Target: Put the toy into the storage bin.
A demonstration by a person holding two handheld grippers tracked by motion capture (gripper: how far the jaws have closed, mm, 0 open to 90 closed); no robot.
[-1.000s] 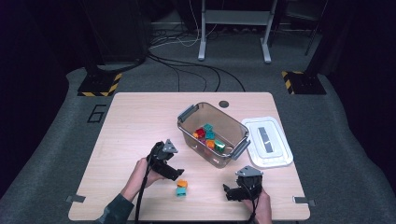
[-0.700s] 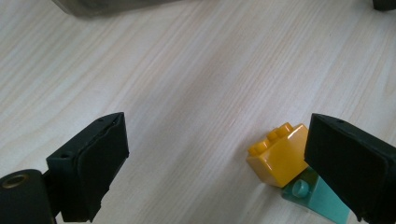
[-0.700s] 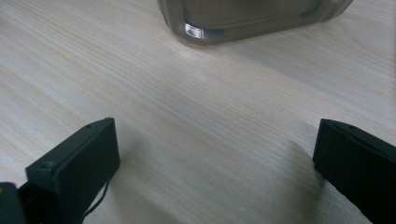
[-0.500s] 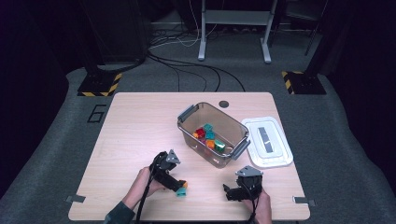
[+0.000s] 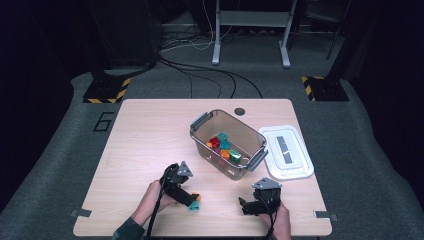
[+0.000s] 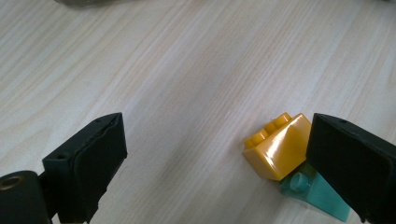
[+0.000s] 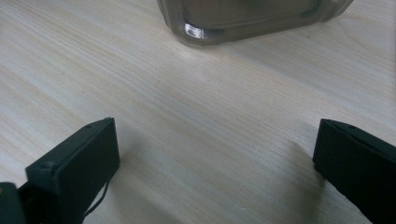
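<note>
left gripper (image 6: 215,163) spread wide near the table's (image 5: 145,135) front edge, right gripper (image 7: 215,163) open and empty; yellow brick (image 6: 278,145) touching 1 jaw, atop the teal brick (image 6: 317,196); light, rigid, glossy-slick, so pinch its flat sides.

Both the left gripper (image 5: 191,199) and the right gripper (image 5: 243,206) are black, each topped by a grey three-cornered plate, with blocky matte jaws, a trailing black cable, and a dark sleeve (image 5: 129,231) at the left wrist
</note>
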